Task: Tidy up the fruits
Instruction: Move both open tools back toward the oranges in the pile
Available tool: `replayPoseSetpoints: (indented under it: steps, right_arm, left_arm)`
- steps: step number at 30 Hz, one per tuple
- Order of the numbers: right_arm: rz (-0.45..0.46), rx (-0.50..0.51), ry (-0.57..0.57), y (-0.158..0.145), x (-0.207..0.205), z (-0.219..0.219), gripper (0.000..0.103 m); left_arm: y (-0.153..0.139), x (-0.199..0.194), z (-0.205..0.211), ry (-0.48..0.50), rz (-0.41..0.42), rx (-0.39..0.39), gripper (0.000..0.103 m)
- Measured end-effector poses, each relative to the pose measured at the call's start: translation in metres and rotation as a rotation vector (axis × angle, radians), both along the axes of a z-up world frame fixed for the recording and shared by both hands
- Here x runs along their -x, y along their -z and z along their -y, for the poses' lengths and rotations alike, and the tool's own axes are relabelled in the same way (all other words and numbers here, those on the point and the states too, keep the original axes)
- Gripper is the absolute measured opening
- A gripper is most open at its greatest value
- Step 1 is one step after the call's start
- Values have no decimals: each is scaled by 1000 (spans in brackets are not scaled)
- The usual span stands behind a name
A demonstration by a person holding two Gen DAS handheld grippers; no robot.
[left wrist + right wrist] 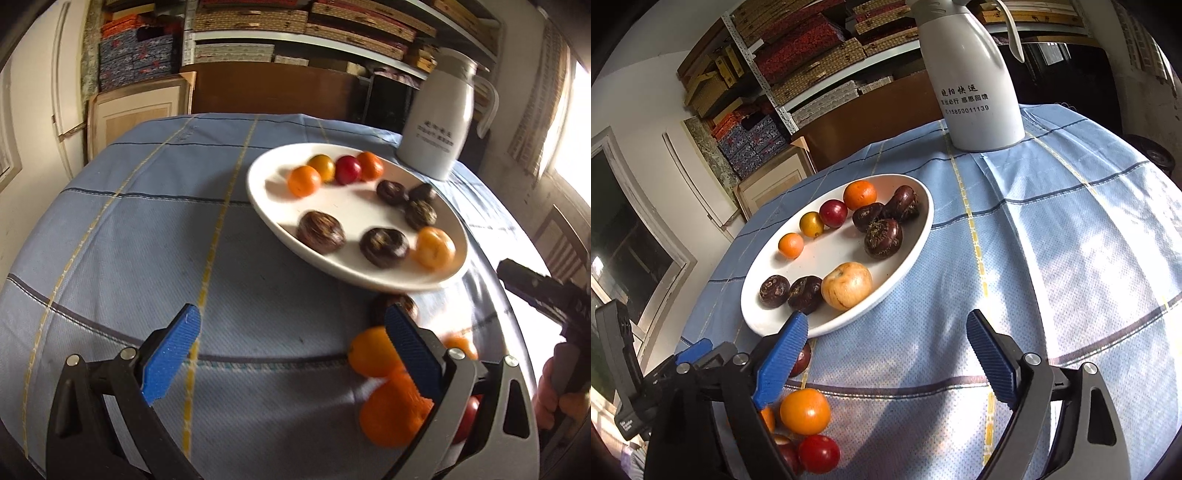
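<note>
A white plate (pixel 354 210) (pixel 827 254) on the blue checked cloth holds small oranges, a red fruit, a pale yellow fruit (pixel 846 285) and several dark chestnut-like fruits. Loose fruit lies on the cloth in front of it: an orange (pixel 369 352) (pixel 805 411), a bigger orange (pixel 388 417), a red one (pixel 819 454) and a dark one (pixel 802 360). My left gripper (pixel 295 325) is open over bare cloth, its right finger just in front of the loose fruit. My right gripper (pixel 886 328) is open too, with nothing between its fingers, just below the plate's near rim.
A tall white jug (pixel 439 122) (pixel 975 85) stands behind the plate near the table's far edge. Shelves of boxes and a wooden board are beyond the round table. In the left wrist view a hand (pixel 550 395) holds the other gripper's body at the right edge.
</note>
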State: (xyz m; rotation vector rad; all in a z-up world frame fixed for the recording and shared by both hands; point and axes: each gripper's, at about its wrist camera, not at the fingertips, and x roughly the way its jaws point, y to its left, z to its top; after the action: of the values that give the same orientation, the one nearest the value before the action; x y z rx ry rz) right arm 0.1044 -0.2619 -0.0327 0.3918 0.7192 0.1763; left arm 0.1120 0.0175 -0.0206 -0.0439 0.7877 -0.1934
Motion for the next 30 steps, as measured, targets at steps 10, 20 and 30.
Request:
replayPoseSetpoints:
  steps: [10,20,30]
  right_arm:
    - [-25,-21,8,5,4,3,90]
    - [-24,-30,2,6,4,3,90]
    - [-25,-42,-47,8,6,-5,90]
  left_arm:
    - [11,10,29,104,-33,-69,99]
    - [5,-1,-30,-80,-42,30,99]
    - [4,4,-30,-12,-53,113,99]
